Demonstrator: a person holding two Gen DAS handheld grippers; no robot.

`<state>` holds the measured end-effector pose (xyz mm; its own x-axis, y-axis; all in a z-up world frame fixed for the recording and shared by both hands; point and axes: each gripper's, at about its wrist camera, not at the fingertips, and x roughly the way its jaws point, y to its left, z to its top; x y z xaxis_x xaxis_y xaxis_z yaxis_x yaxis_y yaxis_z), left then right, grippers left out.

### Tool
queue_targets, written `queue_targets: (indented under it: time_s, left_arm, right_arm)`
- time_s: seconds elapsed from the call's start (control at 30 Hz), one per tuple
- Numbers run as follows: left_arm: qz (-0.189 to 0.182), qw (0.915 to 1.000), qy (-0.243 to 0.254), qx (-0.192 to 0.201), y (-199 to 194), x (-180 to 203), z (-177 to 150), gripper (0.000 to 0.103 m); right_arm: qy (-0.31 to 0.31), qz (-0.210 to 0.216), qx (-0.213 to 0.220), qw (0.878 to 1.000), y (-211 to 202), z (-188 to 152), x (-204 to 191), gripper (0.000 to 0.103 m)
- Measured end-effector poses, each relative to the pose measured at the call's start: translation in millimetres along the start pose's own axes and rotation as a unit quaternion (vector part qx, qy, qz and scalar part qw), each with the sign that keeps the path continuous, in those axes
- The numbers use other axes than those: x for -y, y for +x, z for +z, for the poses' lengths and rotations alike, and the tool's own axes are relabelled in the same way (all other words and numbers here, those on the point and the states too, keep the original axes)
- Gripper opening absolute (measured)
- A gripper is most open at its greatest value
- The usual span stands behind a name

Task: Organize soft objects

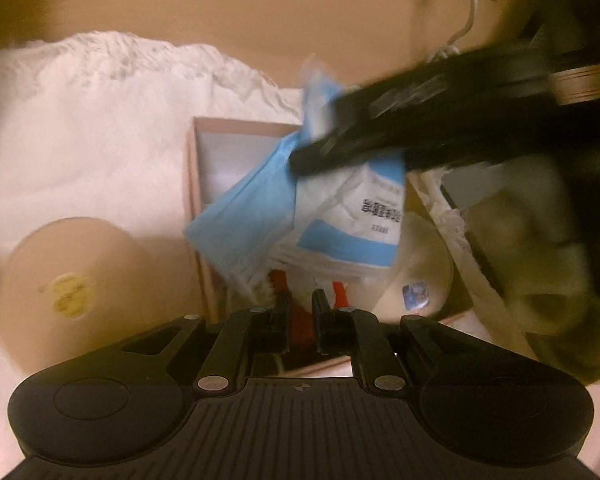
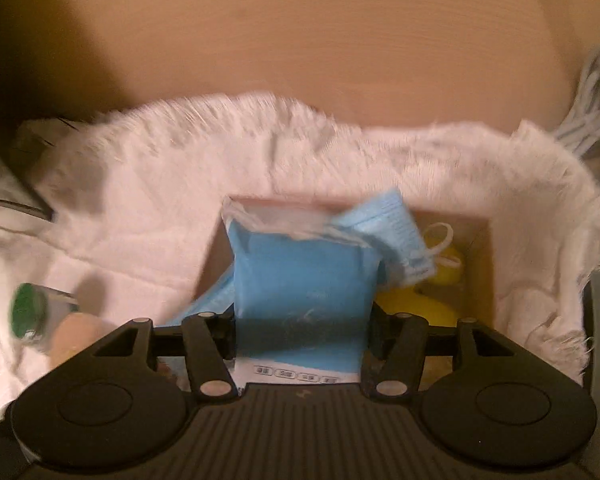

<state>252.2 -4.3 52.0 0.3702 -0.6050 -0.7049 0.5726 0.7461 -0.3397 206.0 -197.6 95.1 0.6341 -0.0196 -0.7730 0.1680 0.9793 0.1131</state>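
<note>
Right gripper [image 2: 300, 336] is clamping a blue mask pack [image 2: 300, 280] over the cardboard box [image 2: 480, 240] sitting on white fluffy cloth [image 2: 140, 200]. Left gripper [image 1: 302, 320] is hovering nearby, jaws nearly together, holding nothing

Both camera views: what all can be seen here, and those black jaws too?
Blue packet: one, blue and white, held over the box.
Face masks: a few, light blue, hanging into the box.
Box: one, pinkish cardboard, open, on the cloth.
Yellow item: one, inside the box; unclear what.
Cloth: one, white, fringed, over the tan table.
Tan round object: one, left of the box.
Right gripper: black, jaws clamping the packet.
Left gripper: black, jaws nearly together.
</note>
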Motion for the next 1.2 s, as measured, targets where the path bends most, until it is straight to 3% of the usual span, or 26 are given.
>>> queue_targets:
  time_s: [0.2,0.33,0.4,0.47,0.53,0.8,0.97,1.13,1.2]
  left_arm:
    - [-0.003,0.9999,0.003,0.013,24.6,4.8,10.8,0.012]
    - [0.0,0.9997,0.002,0.024,24.5,4.1,11.6,0.012]
    - [-0.002,0.9995,0.014,0.027,19.2,5.5,9.2,0.012]
    - [0.001,0.9992,0.026,0.031,12.5,6.3,7.4,0.012]
    - [0.004,0.9989,0.03,0.037,3.0,6.9,6.0,0.013]
    - [0.021,0.9975,0.029,0.061,-38.4,1.1,-5.7,0.013]
    - [0.038,0.9912,0.008,0.127,-67.3,1.1,-1.0,0.012]
    - [0.039,0.994,0.008,0.102,-29.4,9.3,15.1,0.013]
    - [0.061,0.9947,0.02,0.08,-5.2,14.9,17.1,0.013]
  right_arm:
    - [0.04,0.013,0.046,0.998,-38.3,-9.1,21.1,0.062]
    - [0.07,0.009,0.051,0.996,-41.2,-13.8,37.7,0.062]
    - [0.083,0.016,0.046,0.995,-35.8,-16.1,42.9,0.06]
    - [0.093,0.021,0.036,0.995,-25.7,-15.2,44.2,0.045]
    - [0.098,0.026,0.026,0.995,-13.2,-12.7,43.2,0.04]
    - [0.086,0.033,0.017,0.996,16.2,-6.0,30.2,0.04]
    - [0.09,0.043,0.049,0.994,-17.0,-14.8,40.0,0.04]
    - [0.083,0.02,0.102,0.991,-58.0,-35.7,48.8,0.041]
    - [0.074,-0.001,0.104,0.992,-63.0,-45.4,50.1,0.041]
